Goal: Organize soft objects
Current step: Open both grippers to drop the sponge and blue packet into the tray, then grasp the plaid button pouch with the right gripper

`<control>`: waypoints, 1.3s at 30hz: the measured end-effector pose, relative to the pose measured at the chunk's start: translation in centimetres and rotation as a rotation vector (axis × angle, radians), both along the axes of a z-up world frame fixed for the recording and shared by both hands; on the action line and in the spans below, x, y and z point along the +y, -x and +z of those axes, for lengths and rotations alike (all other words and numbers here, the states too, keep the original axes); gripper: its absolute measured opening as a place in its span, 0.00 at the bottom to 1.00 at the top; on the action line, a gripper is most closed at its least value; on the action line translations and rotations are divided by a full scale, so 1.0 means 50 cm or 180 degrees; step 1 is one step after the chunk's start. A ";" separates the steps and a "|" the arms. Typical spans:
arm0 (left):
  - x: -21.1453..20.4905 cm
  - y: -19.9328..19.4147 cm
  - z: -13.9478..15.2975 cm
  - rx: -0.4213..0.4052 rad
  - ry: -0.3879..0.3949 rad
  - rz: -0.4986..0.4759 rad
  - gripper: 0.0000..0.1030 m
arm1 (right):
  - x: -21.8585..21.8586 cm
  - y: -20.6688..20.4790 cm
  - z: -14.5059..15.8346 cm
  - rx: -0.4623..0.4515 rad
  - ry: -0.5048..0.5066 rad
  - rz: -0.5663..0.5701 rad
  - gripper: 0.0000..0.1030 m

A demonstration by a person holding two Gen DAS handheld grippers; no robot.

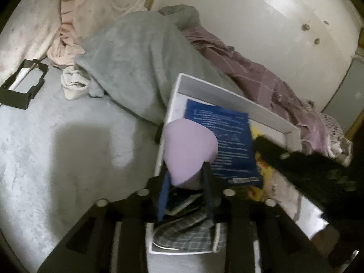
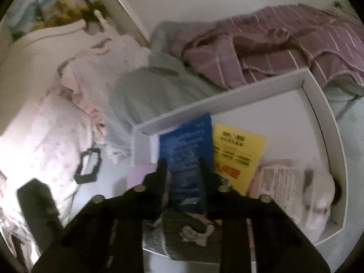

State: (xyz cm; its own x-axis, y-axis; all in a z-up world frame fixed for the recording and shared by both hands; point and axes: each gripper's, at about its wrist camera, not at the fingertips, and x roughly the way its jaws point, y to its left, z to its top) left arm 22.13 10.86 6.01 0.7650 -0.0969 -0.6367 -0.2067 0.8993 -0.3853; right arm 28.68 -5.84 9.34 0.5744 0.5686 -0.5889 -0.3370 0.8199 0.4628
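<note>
White wall (image 1: 238,22) behind bed (image 1: 45,147); framed painting (image 2: 56,6).

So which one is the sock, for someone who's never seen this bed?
Start at the big grey-green blanket heaped mid-bed. At its lower left edge, on the pale sheet, lies the sock, a small crumpled white bundle. The pink frilly fabric beyond it is bigger, and the black frame to its left is rigid.

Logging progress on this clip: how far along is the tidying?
Partway. The white box already holds a plaid cloth and packets. The left tongs grip a lilac soft piece over it. The grey blanket, purple throw and white socks remain loose on the bed.
</note>
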 end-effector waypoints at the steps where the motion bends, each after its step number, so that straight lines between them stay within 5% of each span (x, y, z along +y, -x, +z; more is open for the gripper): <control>1: -0.005 0.001 0.004 -0.0022 -0.0022 -0.0033 0.40 | 0.002 -0.006 -0.008 0.0060 0.0008 0.0025 0.18; 8: -0.030 0.023 0.039 -0.0146 -0.0390 -0.0047 0.68 | 0.003 -0.006 -0.039 0.0165 -0.0087 0.0076 0.15; 16: -0.047 0.047 0.095 0.0012 -0.0297 -0.0364 0.79 | -0.051 0.087 0.050 -0.0414 0.0093 0.0075 0.17; 19: -0.065 0.064 0.115 0.0072 -0.0372 -0.0365 0.79 | -0.082 0.128 0.079 -0.0562 0.0165 0.0035 0.33; 21: -0.076 0.066 0.117 0.0168 -0.0354 -0.0438 0.79 | -0.101 0.160 0.096 -0.0661 0.0351 -0.0042 0.59; 24: -0.095 0.065 0.118 0.0286 -0.0178 -0.0615 0.79 | -0.119 0.209 0.115 -0.0904 0.0719 -0.0149 0.71; 29: -0.128 0.084 0.125 0.0568 -0.0272 -0.0737 0.79 | -0.153 0.276 0.126 -0.1077 0.0954 -0.0513 0.92; 32: -0.133 0.102 0.125 0.0799 -0.0464 -0.0735 0.79 | -0.164 0.280 0.125 -0.0822 0.0813 -0.0378 0.93; 39: -0.119 0.164 0.128 0.1138 -0.1209 -0.0485 0.79 | -0.164 0.230 0.052 0.0531 0.0471 0.0049 0.93</control>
State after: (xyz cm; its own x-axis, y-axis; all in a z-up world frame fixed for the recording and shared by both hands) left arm 13.94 4.90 12.42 0.4896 0.0976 -0.8665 -0.1216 0.9916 0.0430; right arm 17.20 -14.05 11.94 0.4539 0.4769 -0.7527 -0.2790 0.8783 0.3883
